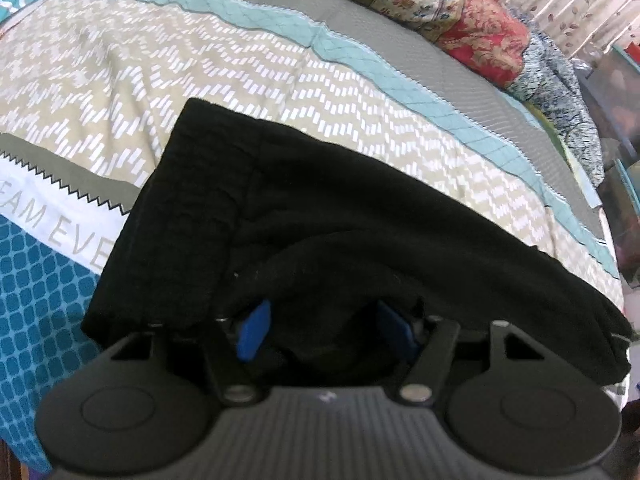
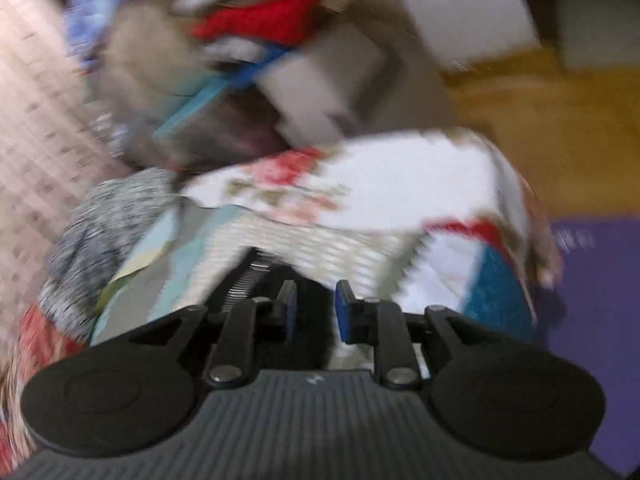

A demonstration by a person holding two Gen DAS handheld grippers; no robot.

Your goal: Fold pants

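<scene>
Black pants (image 1: 320, 216) lie folded on the patterned bed quilt (image 1: 200, 88), bunched between the left tongs' (image 1: 324, 328) parted pads, while the right tongs (image 2: 316, 312), slightly parted and empty, must likely regrasp for another fold.

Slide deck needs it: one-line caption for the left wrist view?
Left gripper, jaws apart, at the near edge of folded black pants lying on a patterned bedspread.

left gripper (image 1: 326, 330): pitched steeply down, jaws about half spread, black cloth bunched between blue pads (image 1: 253, 332) | right gripper (image 2: 316, 312): shallow downward tilt, jaws slightly apart, nothing between, view motion-blurred
</scene>
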